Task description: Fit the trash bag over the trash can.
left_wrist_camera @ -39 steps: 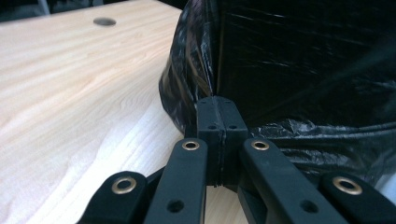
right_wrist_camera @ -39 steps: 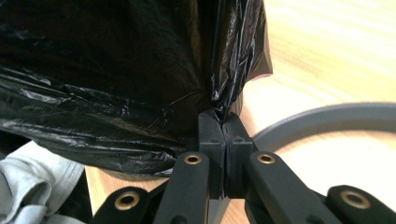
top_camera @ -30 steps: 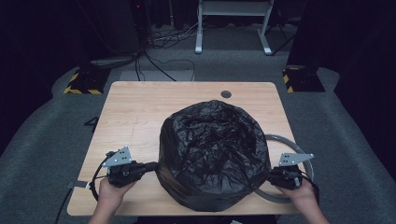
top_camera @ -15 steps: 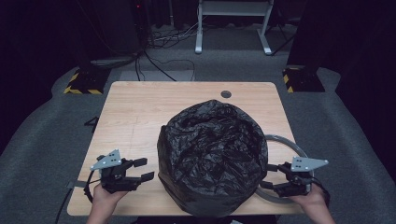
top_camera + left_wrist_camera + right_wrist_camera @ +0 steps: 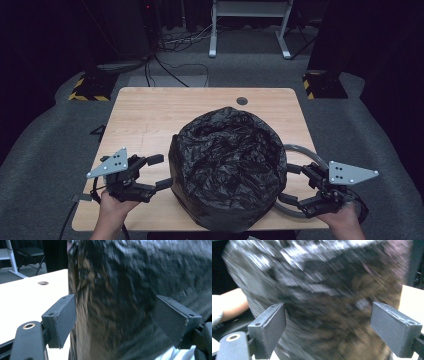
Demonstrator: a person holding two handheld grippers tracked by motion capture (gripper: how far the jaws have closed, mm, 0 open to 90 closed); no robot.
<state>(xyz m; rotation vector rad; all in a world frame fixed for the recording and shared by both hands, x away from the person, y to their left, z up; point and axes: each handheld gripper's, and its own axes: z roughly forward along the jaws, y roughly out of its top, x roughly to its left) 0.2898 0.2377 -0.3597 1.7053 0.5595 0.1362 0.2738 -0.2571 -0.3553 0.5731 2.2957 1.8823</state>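
A bulging black crinkled plastic bag [image 5: 227, 167] sits on the near half of the light wooden table [image 5: 150, 115]. The left gripper [image 5: 152, 172] and right gripper [image 5: 295, 187] flank it (jaws just opened wide, gripping nothing).

A rectangular light wooden table [image 5: 150, 117] with rounded corners and a small round dark grommet hole [image 5: 242, 101] near its far edge stood on a grey carpeted floor [image 5: 45, 145]. Behind it rose the 2 legs of a pale grey metal stand [image 5: 248, 30], with loose black cables [image 5: 170, 47] lying on the carpet. The room beyond was dark, and 2 black bases with yellow-and-black hazard stripes [image 5: 89, 90] flanked the table's far corners.
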